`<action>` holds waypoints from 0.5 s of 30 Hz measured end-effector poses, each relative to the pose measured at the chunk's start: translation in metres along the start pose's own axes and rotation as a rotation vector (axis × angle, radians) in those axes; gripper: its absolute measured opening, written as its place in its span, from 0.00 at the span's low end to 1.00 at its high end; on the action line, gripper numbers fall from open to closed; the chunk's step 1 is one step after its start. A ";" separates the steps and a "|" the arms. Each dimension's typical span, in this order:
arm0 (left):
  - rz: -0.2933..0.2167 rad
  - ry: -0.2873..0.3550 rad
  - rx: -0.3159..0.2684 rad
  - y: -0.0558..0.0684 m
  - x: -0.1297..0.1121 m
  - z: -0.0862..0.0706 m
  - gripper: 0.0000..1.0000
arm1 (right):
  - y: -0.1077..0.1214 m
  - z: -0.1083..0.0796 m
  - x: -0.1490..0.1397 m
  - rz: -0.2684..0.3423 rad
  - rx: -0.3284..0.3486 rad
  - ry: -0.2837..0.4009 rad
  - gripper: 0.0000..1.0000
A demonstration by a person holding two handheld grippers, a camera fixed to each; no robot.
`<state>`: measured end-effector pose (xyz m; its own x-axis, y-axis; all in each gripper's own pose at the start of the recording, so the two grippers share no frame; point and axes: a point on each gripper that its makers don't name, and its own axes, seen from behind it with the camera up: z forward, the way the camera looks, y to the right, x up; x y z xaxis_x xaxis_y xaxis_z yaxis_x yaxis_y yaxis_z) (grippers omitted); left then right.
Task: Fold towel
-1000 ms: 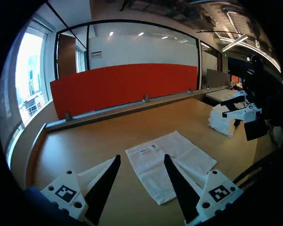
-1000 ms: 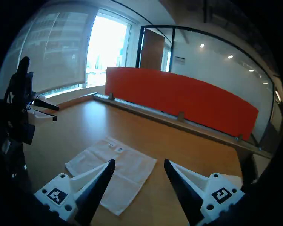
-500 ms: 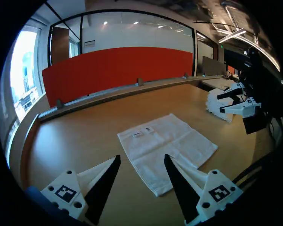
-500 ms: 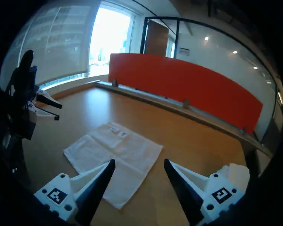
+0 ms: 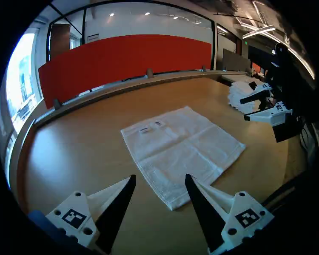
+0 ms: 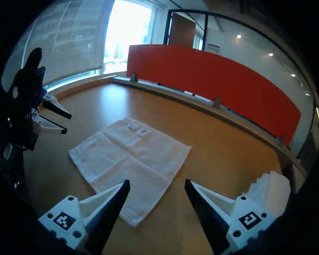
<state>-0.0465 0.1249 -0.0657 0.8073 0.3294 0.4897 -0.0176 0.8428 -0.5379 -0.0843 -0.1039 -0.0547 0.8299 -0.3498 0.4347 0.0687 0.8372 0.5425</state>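
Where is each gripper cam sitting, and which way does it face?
Left gripper view: on the left gripper, over the wooden table, facing the white cloth towel and red partition panel; own open jaws at bottom, right gripper off right.
Right gripper view: on the right gripper, facing that towel from the right; own open jaws at bottom, left gripper at left.
Shared: towel, table, partition, both grippers.
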 end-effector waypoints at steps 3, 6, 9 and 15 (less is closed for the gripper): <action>-0.001 -0.020 -0.011 0.003 -0.009 0.005 0.85 | -0.003 0.005 -0.012 -0.005 0.006 -0.022 1.00; 0.000 -0.040 -0.020 0.006 -0.018 0.010 0.85 | -0.007 0.010 -0.023 -0.016 0.015 -0.044 1.00; 0.006 -0.058 -0.032 0.009 -0.026 0.014 0.85 | -0.013 0.013 -0.035 -0.027 0.028 -0.067 1.00; 0.016 -0.100 -0.051 0.013 -0.042 0.021 0.85 | -0.026 0.016 -0.062 -0.039 0.057 -0.120 1.00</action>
<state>-0.0928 0.1309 -0.0784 0.7443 0.3853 0.5455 0.0020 0.8155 -0.5788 -0.1468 -0.1105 -0.0838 0.7548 -0.4321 0.4935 0.0649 0.7979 0.5993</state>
